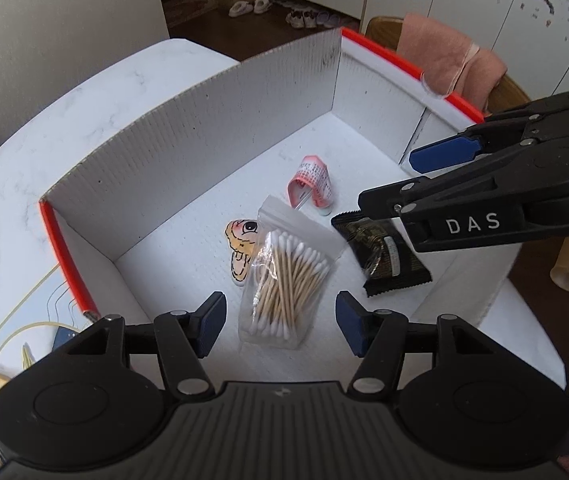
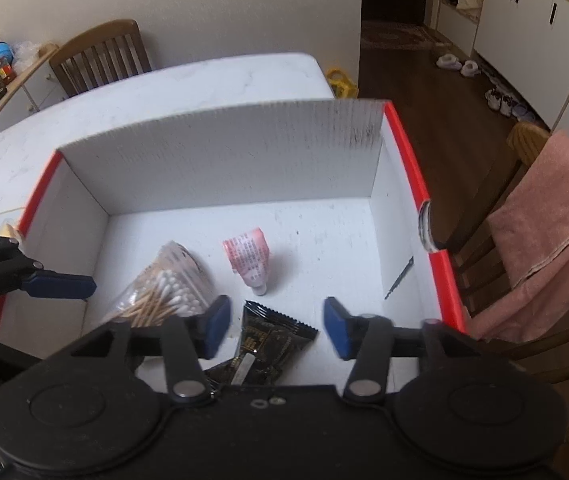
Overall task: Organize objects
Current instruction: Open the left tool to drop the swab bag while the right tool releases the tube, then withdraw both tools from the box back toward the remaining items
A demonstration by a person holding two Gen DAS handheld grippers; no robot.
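Swabs (image 1: 284, 276), wooden-stemmed and white-tipped in a clear zip bag, lie on the floor of the box (image 1: 188, 136), just beyond the left gripper (image 1: 280, 326), whose fingers stand apart and empty. Beside them rest a black packet (image 1: 384, 256), a pink tube (image 1: 312, 184) and a cartoon sticker (image 1: 240, 248). The right gripper (image 2: 274, 328) hangs over the packet, fingers likewise spread, inside the red-edged box on a white table (image 2: 204, 80).

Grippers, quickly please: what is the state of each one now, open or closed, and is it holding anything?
Left gripper: open, holding nothing, above the cotton swab bag.
Right gripper: open, holding nothing, above the black snack packet.
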